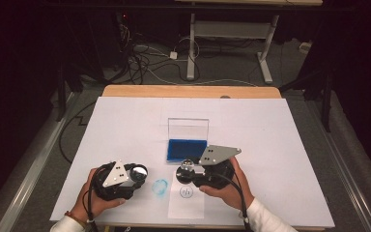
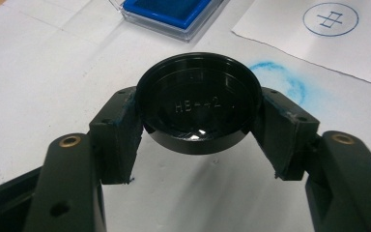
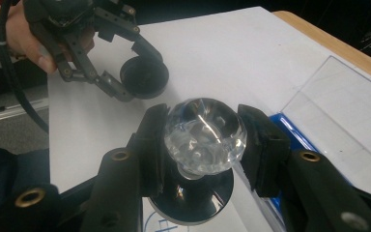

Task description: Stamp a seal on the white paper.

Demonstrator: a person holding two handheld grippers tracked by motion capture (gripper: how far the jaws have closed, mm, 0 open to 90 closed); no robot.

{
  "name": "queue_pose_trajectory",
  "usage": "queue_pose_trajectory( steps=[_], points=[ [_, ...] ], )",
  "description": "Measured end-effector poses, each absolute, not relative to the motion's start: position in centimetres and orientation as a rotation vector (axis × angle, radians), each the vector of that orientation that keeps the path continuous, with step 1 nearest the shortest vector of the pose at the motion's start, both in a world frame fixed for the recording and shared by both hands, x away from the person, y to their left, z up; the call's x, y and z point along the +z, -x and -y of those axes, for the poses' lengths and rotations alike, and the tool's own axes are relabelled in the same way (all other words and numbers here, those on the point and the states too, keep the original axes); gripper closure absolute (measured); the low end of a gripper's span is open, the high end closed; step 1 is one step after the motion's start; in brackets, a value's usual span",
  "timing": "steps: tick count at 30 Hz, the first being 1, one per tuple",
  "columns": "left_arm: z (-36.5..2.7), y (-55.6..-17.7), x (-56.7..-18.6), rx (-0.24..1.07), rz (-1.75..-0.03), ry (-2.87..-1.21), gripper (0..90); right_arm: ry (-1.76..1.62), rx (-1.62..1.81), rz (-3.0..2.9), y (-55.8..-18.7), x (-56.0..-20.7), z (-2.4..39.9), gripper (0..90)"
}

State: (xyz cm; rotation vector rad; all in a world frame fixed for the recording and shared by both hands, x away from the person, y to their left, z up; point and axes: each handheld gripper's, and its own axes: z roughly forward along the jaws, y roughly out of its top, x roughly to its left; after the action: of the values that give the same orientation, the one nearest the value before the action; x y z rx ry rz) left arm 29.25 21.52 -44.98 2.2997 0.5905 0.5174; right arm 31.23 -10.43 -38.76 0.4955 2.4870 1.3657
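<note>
High view, from the left: the left gripper point(image 1: 136, 173) pinches a round black plastic cap point(image 1: 138, 171) by its rim, just above the white sheet covering the desk point(image 1: 125, 121). Right of it lies a smeared blue ink mark point(image 1: 160, 187), then a small white paper with a circled blue stamp print point(image 1: 186, 192). Over that paper the right gripper point(image 1: 187, 169) clamps the clear glass ball handle of a stamp point(image 3: 204, 135), whose black disc base sits below the jaws. Just behind stands an open blue ink pad in a clear case point(image 1: 186, 150).
</note>
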Motion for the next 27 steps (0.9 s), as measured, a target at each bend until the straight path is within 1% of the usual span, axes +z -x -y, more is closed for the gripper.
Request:
queue_pose_trajectory(
  steps=[12,19,27],
  points=[
    [-21.6,-29.2,-44.9,0.521,-0.59,-2.304,36.3,-0.488,1.308,-2.572,-29.8,-41.2,10.0,56.9],
    [-21.7,-29.2,-44.9,0.523,-0.589,-2.304,36.2,-0.481,1.245,-2.612,-29.9,-42.5,9.5,56.9],
    [-21.7,-29.2,-44.9,0.521,-0.586,-2.307,36.3,-0.487,1.206,-2.615,-30.0,-43.2,9.5,56.8]
  ],
)
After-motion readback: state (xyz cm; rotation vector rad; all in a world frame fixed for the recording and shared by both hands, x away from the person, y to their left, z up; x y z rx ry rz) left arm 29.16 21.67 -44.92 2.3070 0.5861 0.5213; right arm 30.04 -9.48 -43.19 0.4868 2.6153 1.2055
